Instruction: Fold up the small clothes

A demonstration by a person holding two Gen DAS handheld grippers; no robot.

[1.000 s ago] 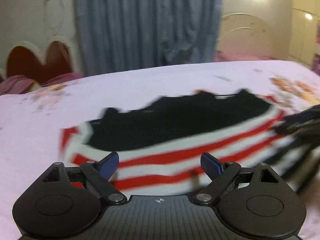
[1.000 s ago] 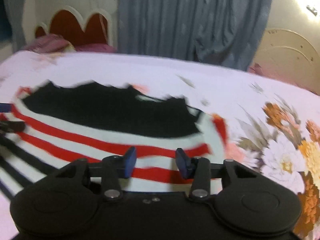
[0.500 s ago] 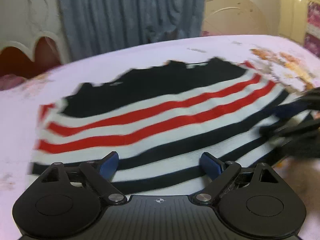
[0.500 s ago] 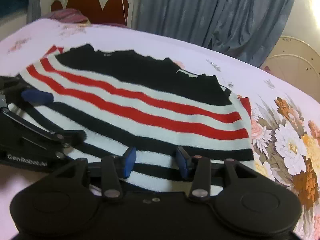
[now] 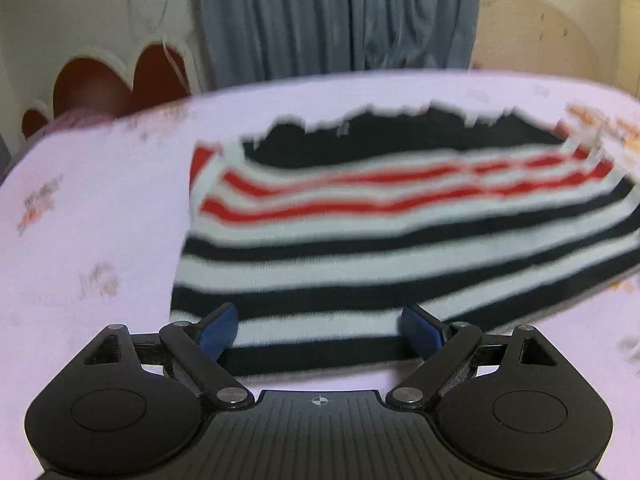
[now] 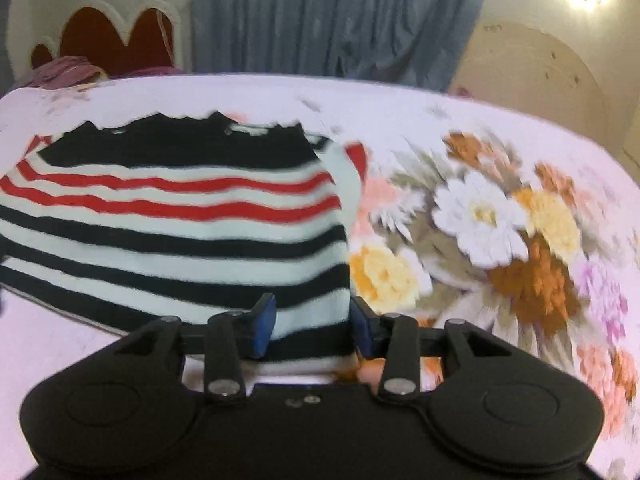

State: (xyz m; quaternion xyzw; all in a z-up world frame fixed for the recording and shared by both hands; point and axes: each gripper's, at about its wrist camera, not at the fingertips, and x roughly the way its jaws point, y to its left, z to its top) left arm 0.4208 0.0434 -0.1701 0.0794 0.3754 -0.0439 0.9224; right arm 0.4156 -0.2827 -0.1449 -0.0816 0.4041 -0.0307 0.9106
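Top [image 5: 400, 240] lies flat on the bed [image 5: 100, 220], striped, black band at the far end, near hem toward me. Both views are motion-blurred, so edges are soft.

Risks first. I judge the next move is a grab at the near hem, one gripper per corner. If the pads catch only the upper layer, the lower one will lag and the fold will come out skewed. The knit looks limp and stretchy; uneven lift between the two sides would drag the stripes crooked. Pinching the sheet along with the hem is also possible, since cloth and sheet lie flush. With this blur I cannot judge contact depth well.

Left gripper [image 5: 320, 328]: spread wide, blue pads apart, nothing between them. It sits over the hem's left part, with the corner just outside the left pad. Holding nothing.

Right gripper [image 6: 312, 326]: parted to a middling gap, narrower than the left. The top's right edge [image 6: 344, 280] runs down between the pads and cloth fills the gap, but the pads are not pressed together. I read it as straddling the corner, not yet gripping it.
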